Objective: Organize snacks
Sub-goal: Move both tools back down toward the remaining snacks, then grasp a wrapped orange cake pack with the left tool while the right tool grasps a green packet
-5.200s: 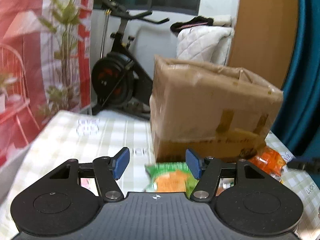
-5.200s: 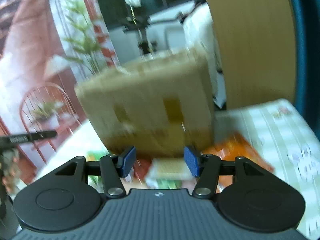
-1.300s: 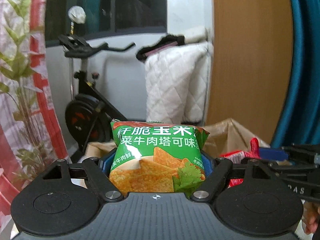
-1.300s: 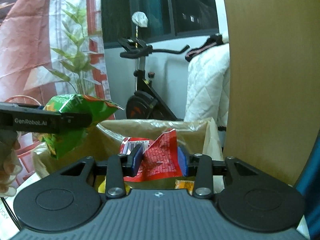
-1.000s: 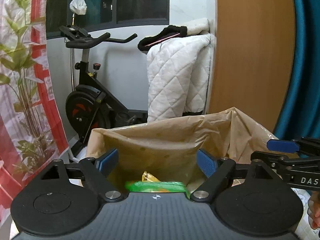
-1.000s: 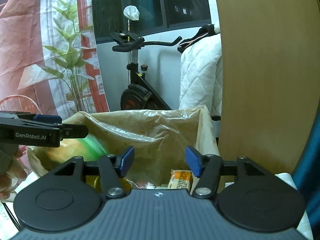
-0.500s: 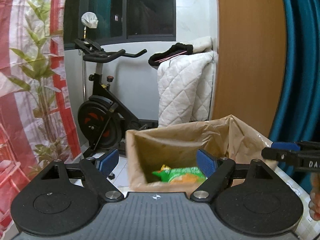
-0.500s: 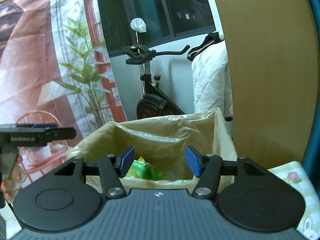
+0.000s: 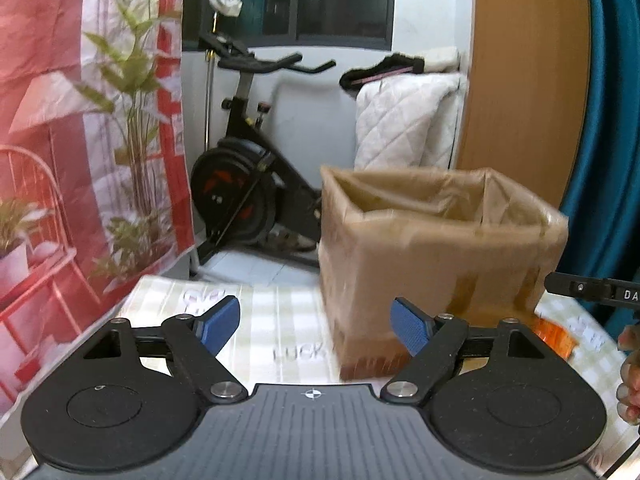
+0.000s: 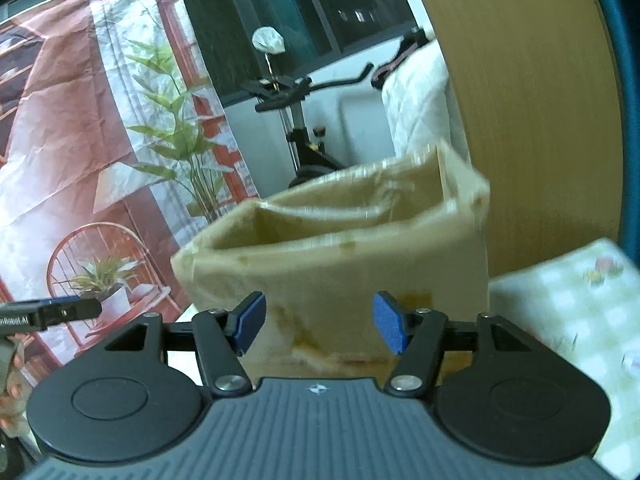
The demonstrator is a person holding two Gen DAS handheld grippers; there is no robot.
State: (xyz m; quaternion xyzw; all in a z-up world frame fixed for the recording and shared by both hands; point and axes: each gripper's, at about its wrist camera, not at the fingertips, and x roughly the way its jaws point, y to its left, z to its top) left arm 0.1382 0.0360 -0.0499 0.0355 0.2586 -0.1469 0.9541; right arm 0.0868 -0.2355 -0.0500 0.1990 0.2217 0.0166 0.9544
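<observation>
A brown cardboard box (image 9: 436,256) with an open top stands on the checked tablecloth (image 9: 272,312); it also shows in the right wrist view (image 10: 352,264). Its contents are hidden by its walls. My left gripper (image 9: 316,324) is open and empty, in front of the box and to its left. My right gripper (image 10: 318,324) is open and empty, facing the box's near wall. An orange snack packet (image 9: 554,334) lies on the table to the right of the box. The right gripper's tip (image 9: 588,290) shows at the right edge of the left wrist view.
An exercise bike (image 9: 244,184) and a white quilted cover (image 9: 404,120) stand behind the table. A printed red curtain (image 9: 80,120) hangs on the left, a wooden panel (image 9: 524,80) and a teal curtain (image 9: 612,120) on the right.
Both grippers dropped their packets into the box earlier, then pulled back and lowered. The box now sits farther off and its inside is out of sight.
</observation>
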